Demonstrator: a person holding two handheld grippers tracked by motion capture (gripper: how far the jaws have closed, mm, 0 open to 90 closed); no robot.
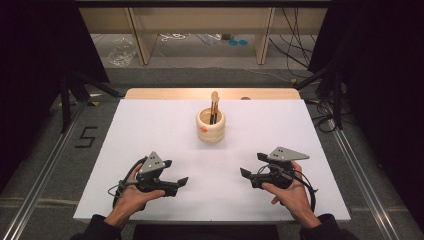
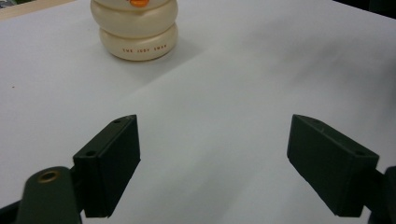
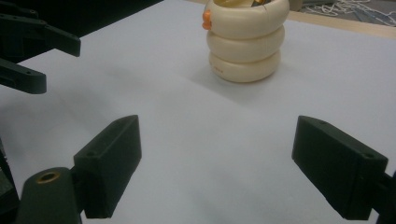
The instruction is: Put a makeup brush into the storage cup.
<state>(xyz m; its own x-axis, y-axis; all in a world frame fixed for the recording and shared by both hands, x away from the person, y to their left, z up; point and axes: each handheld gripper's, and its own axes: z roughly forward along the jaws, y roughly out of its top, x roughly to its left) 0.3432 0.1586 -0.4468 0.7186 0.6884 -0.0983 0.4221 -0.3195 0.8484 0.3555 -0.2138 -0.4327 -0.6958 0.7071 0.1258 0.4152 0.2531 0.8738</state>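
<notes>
A cream ringed pot with an orange knob stands at the middle back of the white table; brushes with wooden handles stick up out of it. The pot shows at the upper left of the left gripper view and, as pot, at the top of the right gripper view. My left gripper rests low at the front left, open and empty. My right gripper sits at the front right, jaws wide apart, nothing between them. Both point toward the table's middle.
The far wooden edge of the table runs behind the pot. Metal rails flank the table on the floor. Cables and a wooden frame lie beyond. The left gripper's jaws show far off in the right gripper view.
</notes>
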